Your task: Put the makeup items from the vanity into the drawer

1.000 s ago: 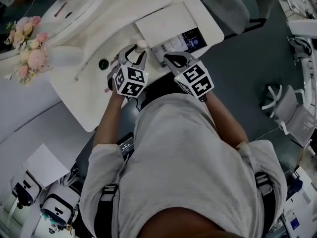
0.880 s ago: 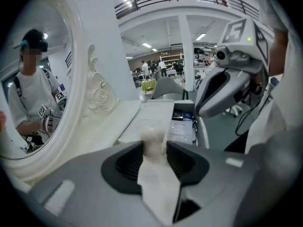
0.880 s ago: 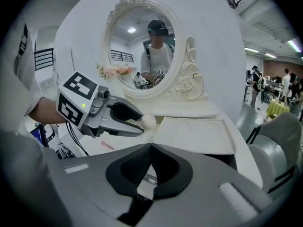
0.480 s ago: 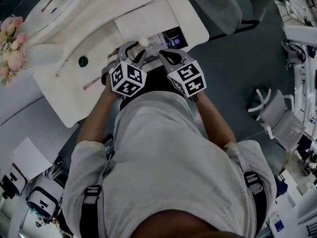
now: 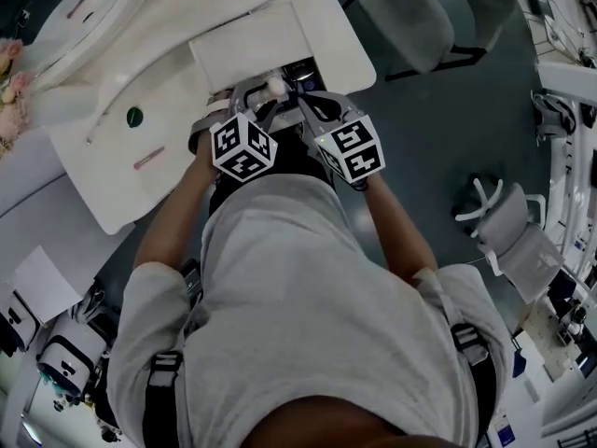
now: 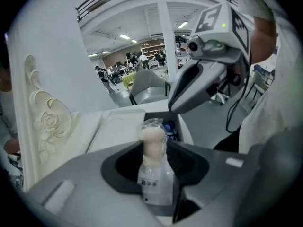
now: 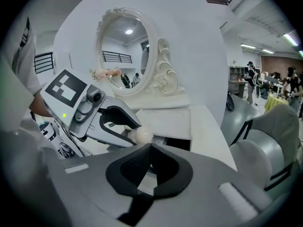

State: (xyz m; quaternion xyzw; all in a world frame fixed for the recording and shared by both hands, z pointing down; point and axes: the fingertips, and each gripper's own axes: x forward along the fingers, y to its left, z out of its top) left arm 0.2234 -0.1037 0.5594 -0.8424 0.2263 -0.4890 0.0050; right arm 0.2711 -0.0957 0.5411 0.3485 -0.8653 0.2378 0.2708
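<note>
- The left gripper [image 5: 254, 97] has its jaws clamped on a small beige-capped bottle [image 6: 154, 171], held upright just by the open drawer [image 7: 182, 144].
- The right gripper [image 7: 150, 148] is beside the drawer, jaws together with nothing between them.

No legible txt; bottle [image 6: 154, 171] label too blurry.

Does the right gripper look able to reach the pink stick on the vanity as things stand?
Probably not directly. The pink stick lies on the vanity well left of both grippers, and the left gripper, shut on a bottle, stands between it and the right gripper.
</note>
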